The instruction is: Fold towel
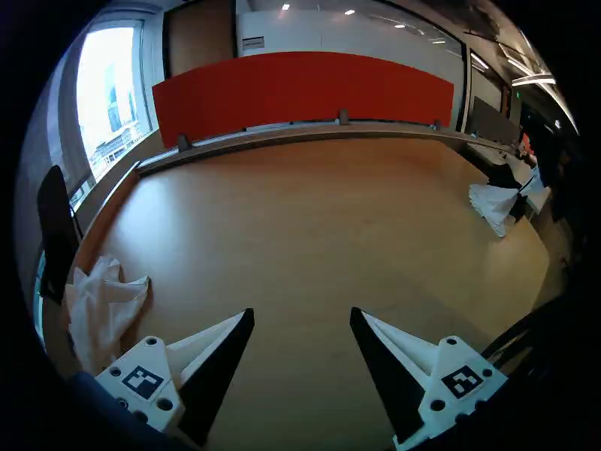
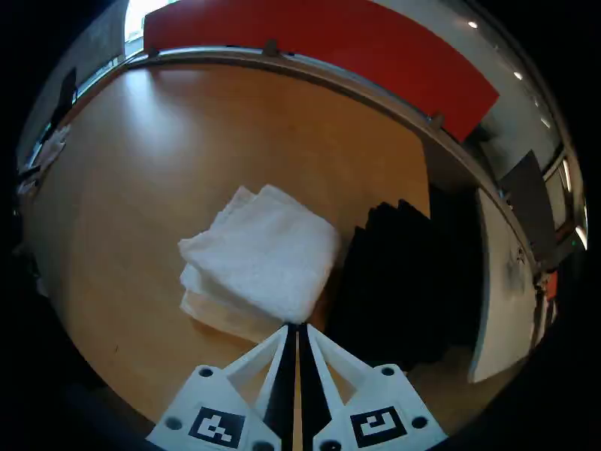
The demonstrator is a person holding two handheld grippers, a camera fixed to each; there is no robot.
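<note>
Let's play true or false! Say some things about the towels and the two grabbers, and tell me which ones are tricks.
1. The left gripper is open. True.
2. The right gripper is holding the white towel. False: it is shut on nothing, just short of the towel.
3. That towel is scrunched into a ball. False: it lies neatly folded on the wooden table.
4. A red panel stands at the table's far edge. True.
5. A dark folded pile lies beside the towel. True.
</note>
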